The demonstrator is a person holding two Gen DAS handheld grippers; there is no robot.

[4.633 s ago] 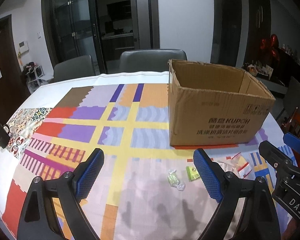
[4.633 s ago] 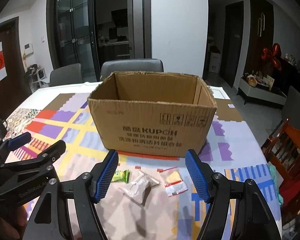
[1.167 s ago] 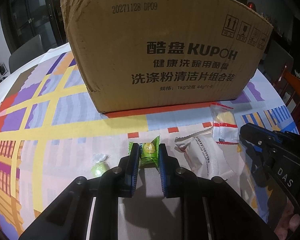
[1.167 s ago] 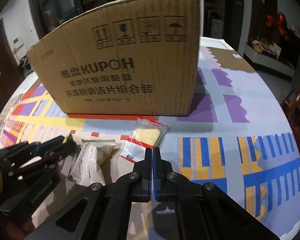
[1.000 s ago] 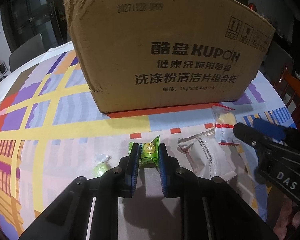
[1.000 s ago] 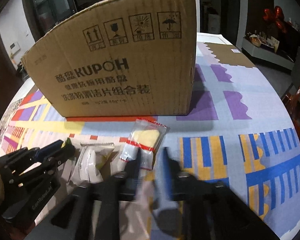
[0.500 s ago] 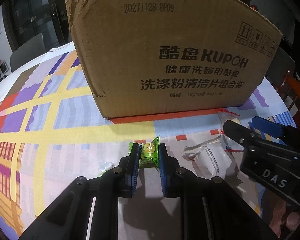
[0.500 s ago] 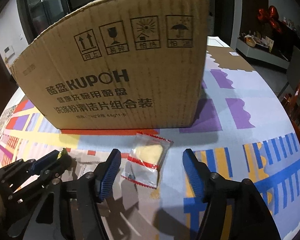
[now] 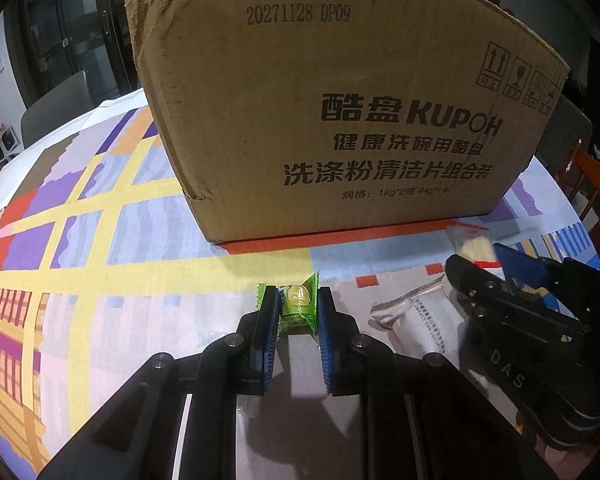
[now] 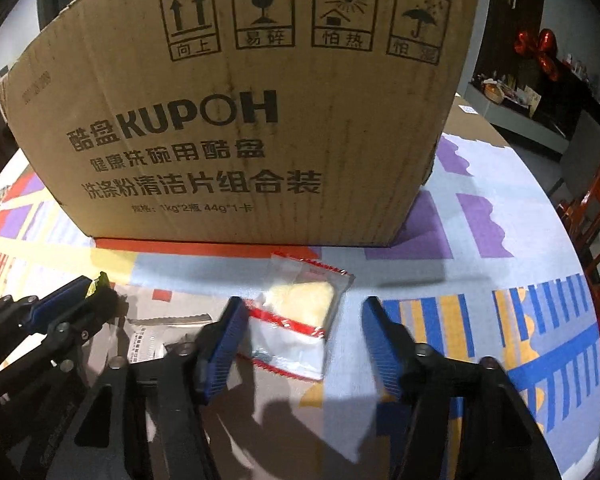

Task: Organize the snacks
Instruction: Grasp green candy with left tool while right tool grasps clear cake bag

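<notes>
Two hand-held grippers at work before an open-topped box (image 9: 340,120) on a table under a patterned cloth (image 9: 80,220). The box stands toward the table's far side; the snacks lie on the cloth just in front of its near wall.

Left gripper (image 9: 296,312): jaws nearly closed, pads pressing both sides of a green candy (image 9: 297,304), which stands pinched at the fingertips close above the cloth.

Right gripper (image 10: 300,332): jaws part-open and closing around a clear packet (image 10: 296,320) with red bands and a pale yellow piece inside. The packet lies flat between the fingers; the left pad is at its edge, the right pad is apart from it, so it is not yet gripped.

A white packet (image 9: 420,320) lies between the two grippers, untouched.

Step in hand, as judged: picking up, one snack per gripper, for transfer to the box. The candy is secured; the clear packet is about to be.

Next move, as judged: finish the right-hand closure on the packet's body rather than its thin edge, then raise both grippers above the tall near wall before moving over the opening.

Box contents: cannot be told; only the outer wall shows in both views.
</notes>
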